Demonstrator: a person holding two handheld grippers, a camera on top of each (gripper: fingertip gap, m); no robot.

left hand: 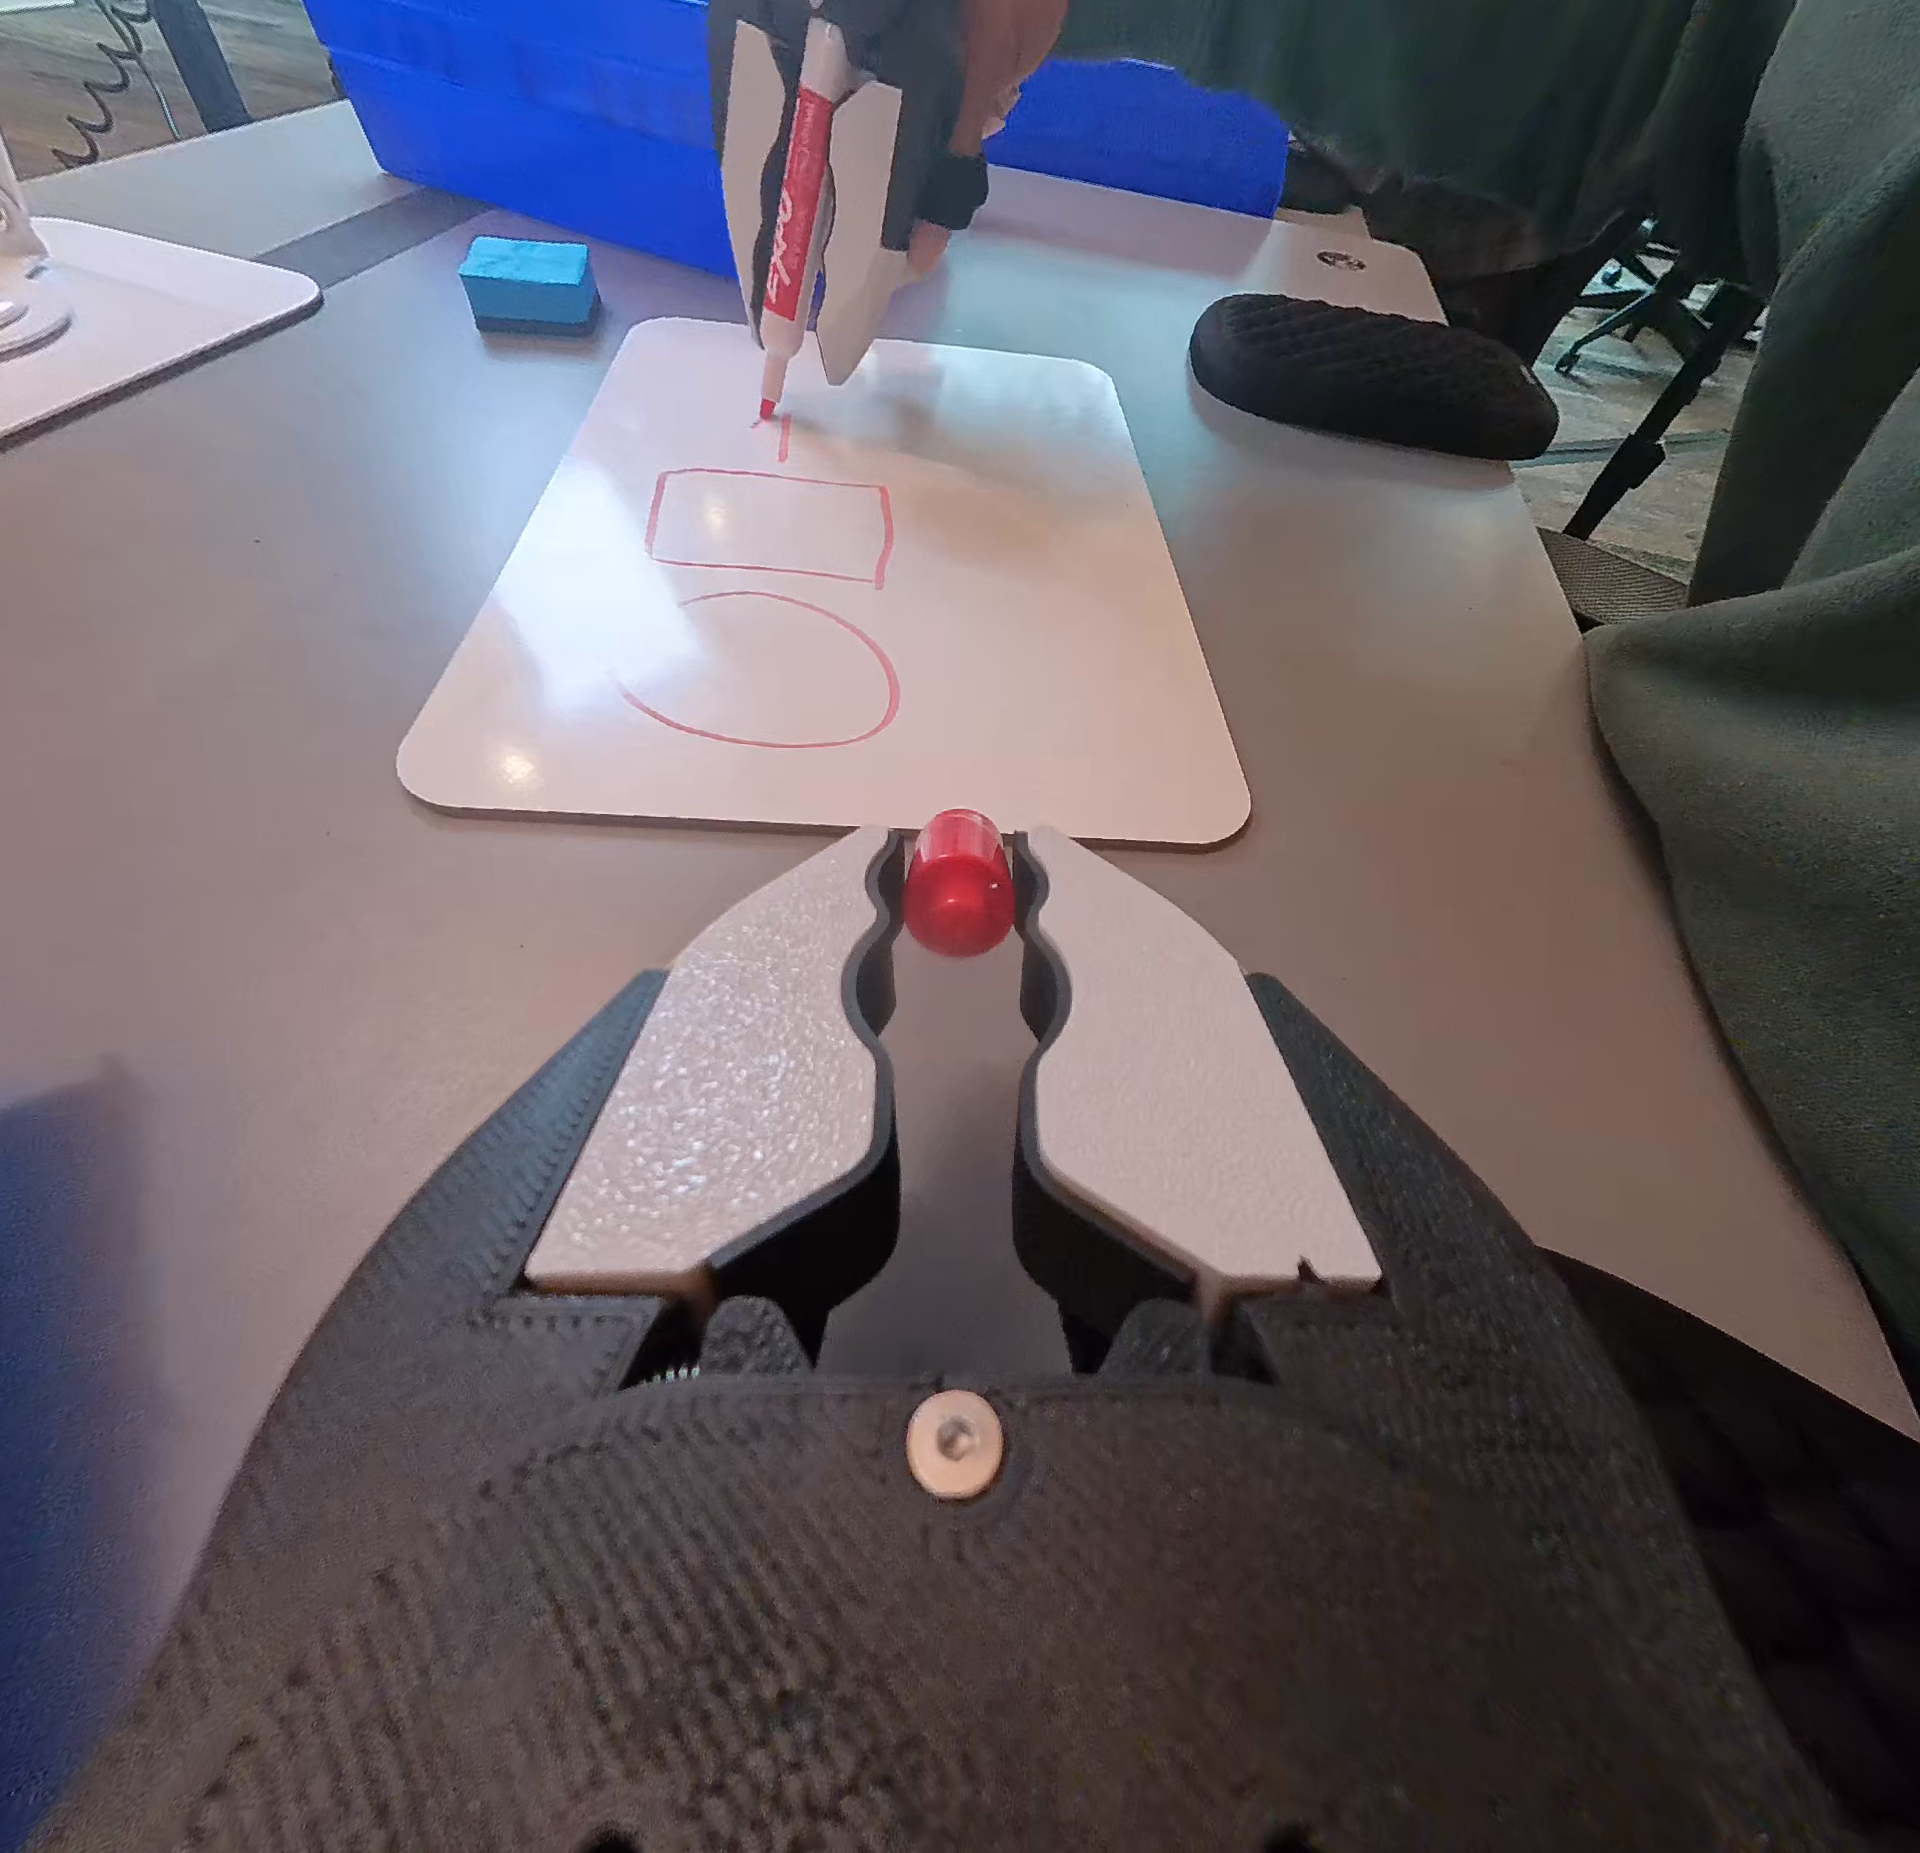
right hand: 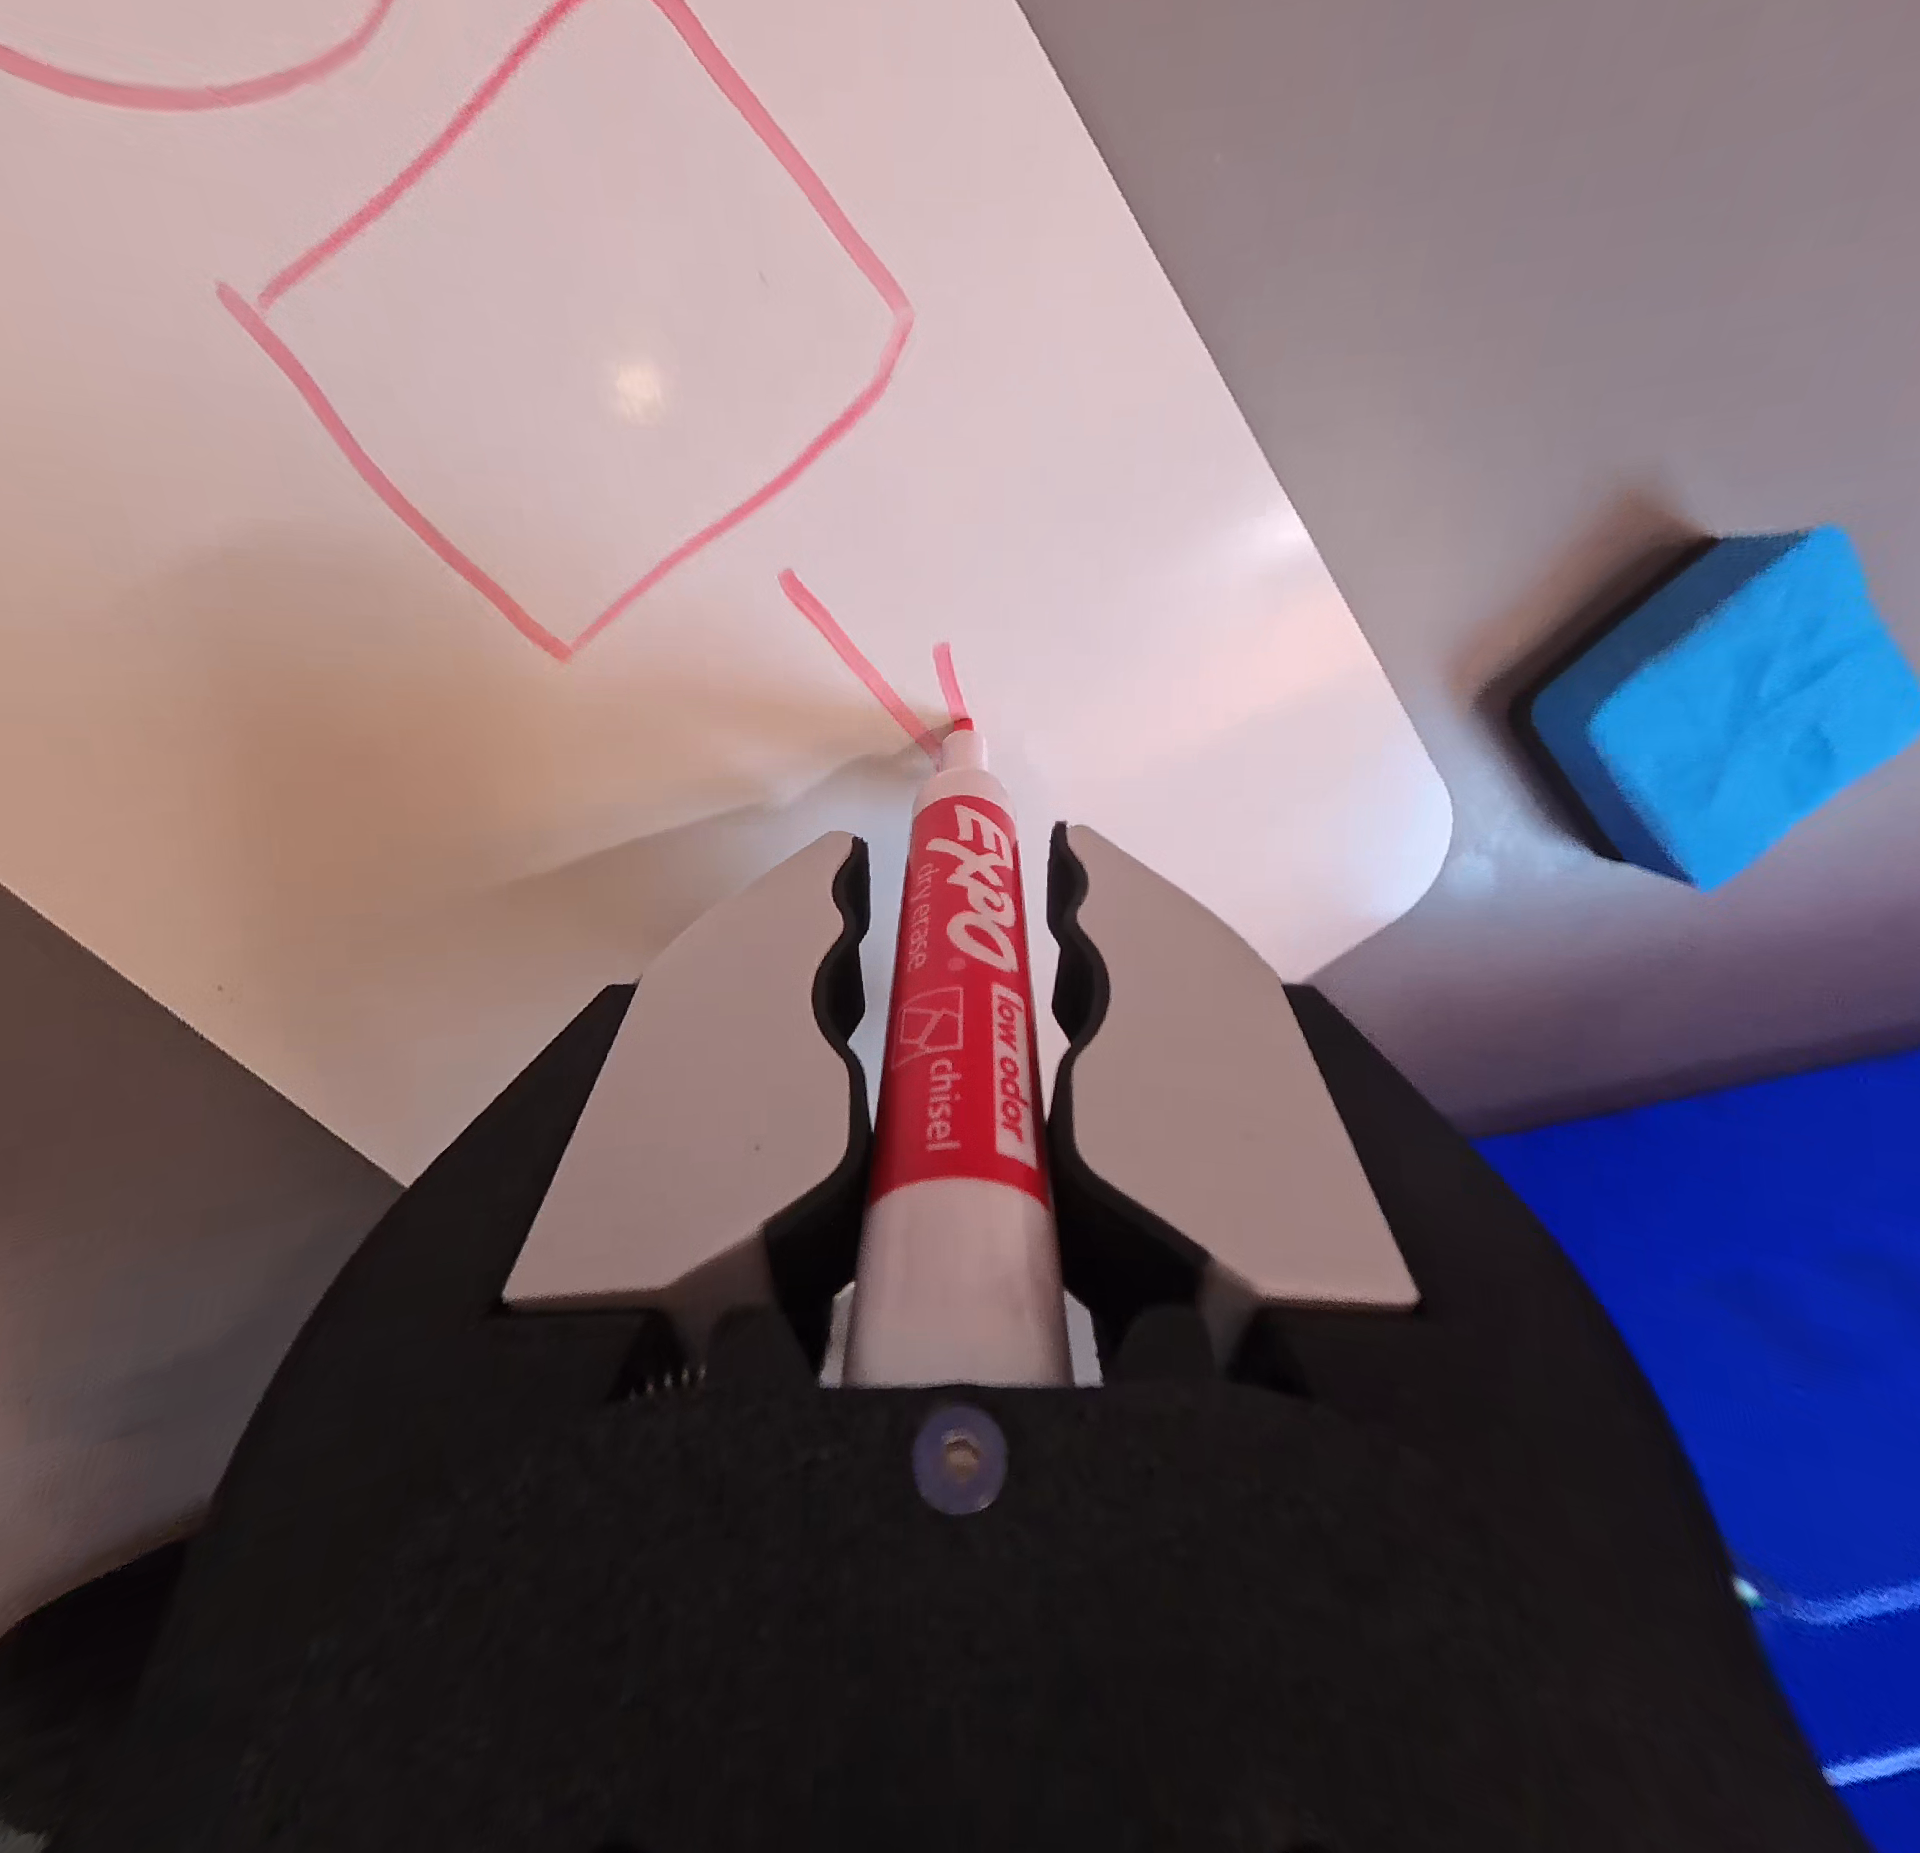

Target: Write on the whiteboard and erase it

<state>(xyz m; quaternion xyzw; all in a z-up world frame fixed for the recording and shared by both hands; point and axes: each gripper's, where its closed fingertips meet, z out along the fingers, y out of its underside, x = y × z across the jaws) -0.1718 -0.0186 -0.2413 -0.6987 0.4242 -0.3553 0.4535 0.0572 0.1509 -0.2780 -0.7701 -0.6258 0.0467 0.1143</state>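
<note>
Gripping the red cap (left hand: 958,897), the left gripper (left hand: 956,847) waits below the whiteboard (left hand: 1039,660); the right gripper (right hand: 958,847), clamping the marker (right hand: 961,1003), draws a third shape, erasing with the eraser (right hand: 1725,702) likely following.

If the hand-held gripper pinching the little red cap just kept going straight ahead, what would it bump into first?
Most likely the whiteboard: its near edge lies flat on the table just beyond the left hand-held gripper and its red cap. Held this low, it would probably slide onto the board towards the drawn round shape, though its height is uncertain.

eraser (left hand: 530,281) unobstructed, blue bin (left hand: 520,68) behind — close
</note>
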